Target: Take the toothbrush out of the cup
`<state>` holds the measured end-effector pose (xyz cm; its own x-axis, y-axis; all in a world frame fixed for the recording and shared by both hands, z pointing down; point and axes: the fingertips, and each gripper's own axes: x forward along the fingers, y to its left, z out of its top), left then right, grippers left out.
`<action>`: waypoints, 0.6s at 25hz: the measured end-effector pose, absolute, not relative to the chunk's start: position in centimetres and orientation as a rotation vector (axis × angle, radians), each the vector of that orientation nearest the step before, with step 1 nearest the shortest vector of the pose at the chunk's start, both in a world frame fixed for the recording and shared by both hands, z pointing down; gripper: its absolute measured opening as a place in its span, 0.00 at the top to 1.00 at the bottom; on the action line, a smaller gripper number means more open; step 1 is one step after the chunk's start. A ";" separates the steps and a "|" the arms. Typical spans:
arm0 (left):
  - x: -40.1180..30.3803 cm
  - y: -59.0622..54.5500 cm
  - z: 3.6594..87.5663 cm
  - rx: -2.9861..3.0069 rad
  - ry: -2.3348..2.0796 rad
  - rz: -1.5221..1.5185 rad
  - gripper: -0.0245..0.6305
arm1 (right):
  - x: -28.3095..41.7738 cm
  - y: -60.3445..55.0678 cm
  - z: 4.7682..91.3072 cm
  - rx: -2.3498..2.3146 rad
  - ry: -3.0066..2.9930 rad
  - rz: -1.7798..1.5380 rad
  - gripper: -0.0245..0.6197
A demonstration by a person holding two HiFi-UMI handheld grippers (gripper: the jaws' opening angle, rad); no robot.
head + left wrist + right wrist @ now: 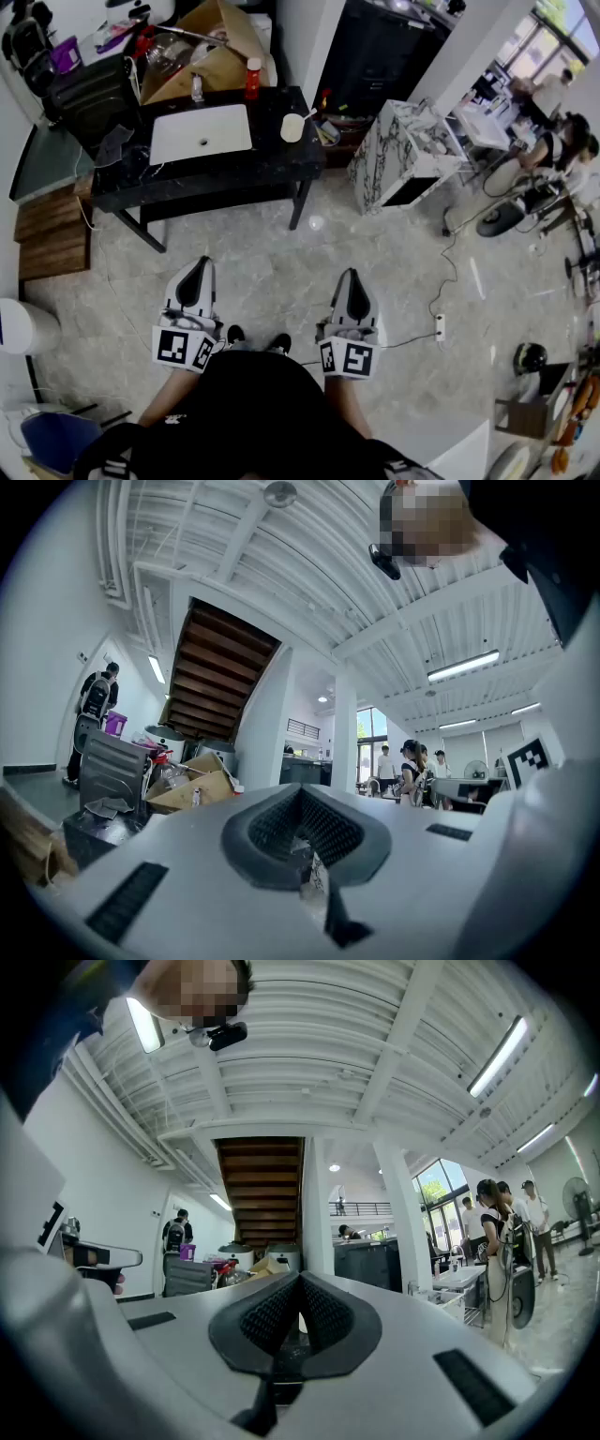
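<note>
A small white cup (292, 128) on the black table (234, 171) holds a pale toothbrush (307, 115) — leaning right. Both tongs — left gripper (200, 267) and right gripper (352, 277) — are pinched closed, empty.

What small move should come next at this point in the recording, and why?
Probably step toward the black table and carry the right claw toward the cup. The cup stands near the table's right end with the toothbrush leaning in it, while the right claw and the left claw are both shut, empty and held near the person's body, well short of the table.
</note>
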<state>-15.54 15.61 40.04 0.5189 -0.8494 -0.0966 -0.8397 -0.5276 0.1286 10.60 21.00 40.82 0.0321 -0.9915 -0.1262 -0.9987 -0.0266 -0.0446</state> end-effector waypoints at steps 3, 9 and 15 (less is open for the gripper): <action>-15.4 15.7 39.9 2.686 -1.495 -0.229 0.96 | 10.5 21.0 40.7 -2.165 2.113 0.106 0.93; -15.0 15.7 39.6 2.697 -1.481 -0.241 0.96 | 9.6 21.4 40.9 -2.131 2.126 0.074 0.93; -14.3 15.8 39.6 2.702 -1.465 -0.243 0.96 | 9.7 21.3 40.6 -2.128 2.135 0.088 0.93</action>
<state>-14.25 15.82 39.62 0.5366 -0.8365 -0.1106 -0.8274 -0.5474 0.1258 9.69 21.29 40.62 0.0000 -0.9915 -0.1300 -0.9989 0.0062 -0.0471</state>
